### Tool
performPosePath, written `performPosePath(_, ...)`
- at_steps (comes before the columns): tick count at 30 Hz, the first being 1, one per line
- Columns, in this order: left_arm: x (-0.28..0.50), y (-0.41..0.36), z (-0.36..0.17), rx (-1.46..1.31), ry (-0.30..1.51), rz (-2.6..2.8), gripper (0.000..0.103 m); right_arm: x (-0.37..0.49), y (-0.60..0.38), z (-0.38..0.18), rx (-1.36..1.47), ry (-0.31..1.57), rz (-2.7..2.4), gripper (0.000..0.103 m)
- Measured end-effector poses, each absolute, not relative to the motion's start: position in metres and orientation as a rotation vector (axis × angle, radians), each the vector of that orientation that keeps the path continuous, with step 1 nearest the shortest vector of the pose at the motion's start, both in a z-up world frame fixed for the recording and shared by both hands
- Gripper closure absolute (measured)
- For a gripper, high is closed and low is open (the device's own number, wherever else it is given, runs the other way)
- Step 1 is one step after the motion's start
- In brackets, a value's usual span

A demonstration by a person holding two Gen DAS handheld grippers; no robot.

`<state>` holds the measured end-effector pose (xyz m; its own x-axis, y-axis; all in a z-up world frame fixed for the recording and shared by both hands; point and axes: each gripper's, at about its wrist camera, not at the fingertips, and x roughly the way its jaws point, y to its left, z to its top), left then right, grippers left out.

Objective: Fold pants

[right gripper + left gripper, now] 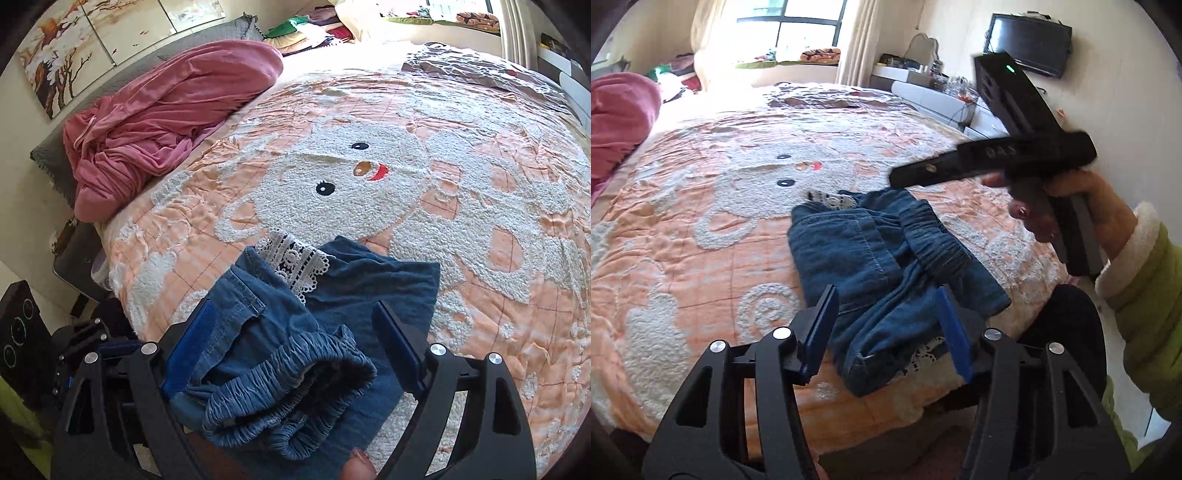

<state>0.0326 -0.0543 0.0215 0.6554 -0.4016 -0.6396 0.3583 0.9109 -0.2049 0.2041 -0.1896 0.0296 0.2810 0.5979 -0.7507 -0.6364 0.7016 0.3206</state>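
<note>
Both grippers hovered over denim pants point(882, 266), folded in a bundle near bedspread point(701, 229) edge. Left gripper point(886, 325): jaws apart, nothing clamped. Right gripper point(291, 350): jaws wide, astride elastic waistband point(288, 373), no grip.

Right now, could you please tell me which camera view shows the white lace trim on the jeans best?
The right wrist view: there the lace trim lies in full view on top of the folded jeans, its openwork pattern clear. In the left wrist view only scraps of it peek out from under the jeans' near edge.
</note>
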Motion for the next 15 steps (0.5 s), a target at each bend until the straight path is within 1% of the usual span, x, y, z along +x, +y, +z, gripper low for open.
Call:
performPosePath(1,0.034,-0.057,0.021,-0.051,0.741,-0.437,0.057,0.207,-0.184,0.029,-0.056,0.993,0.833,0.019)
performPosePath(3,0.039,-0.064,0.016,-0.027,0.747,-0.435,0.057,0.213,-0.173,0.026,-0.068,1.014,0.842,0.030)
performPosePath(4,0.042,-0.068,0.011,-0.026,0.757,-0.440,0.058,0.218,-0.166,0.024,-0.076,1.030,0.836,0.040)
performPosePath(5,0.043,-0.071,0.008,-0.026,0.769,-0.455,0.067,0.222,-0.162,0.022,-0.085,1.044,0.835,0.049)
performPosePath(6,0.043,-0.075,0.004,-0.019,0.784,-0.467,0.075,0.227,-0.155,0.019,-0.098,1.059,0.837,0.053)
performPosePath(7,0.041,-0.079,-0.001,-0.001,0.793,-0.470,0.077,0.229,-0.150,0.016,-0.112,1.068,0.839,0.060)
performPosePath(8,0.039,-0.083,-0.004,0.022,0.799,-0.475,0.077,0.233,-0.141,0.012,-0.136,1.085,0.847,0.064)
performPosePath(10,0.033,-0.088,-0.008,0.060,0.802,-0.479,0.077,0.235,-0.128,0.005,-0.197,1.106,0.849,0.070)
performPosePath(12,0.029,-0.089,-0.008,0.079,0.800,-0.485,0.077,0.232,-0.116,-0.004,-0.264,1.136,0.875,0.070)
performPosePath(15,0.026,-0.086,-0.009,0.079,0.800,-0.487,0.077,0.217,-0.112,-0.009,-0.342,1.127,0.908,0.070)
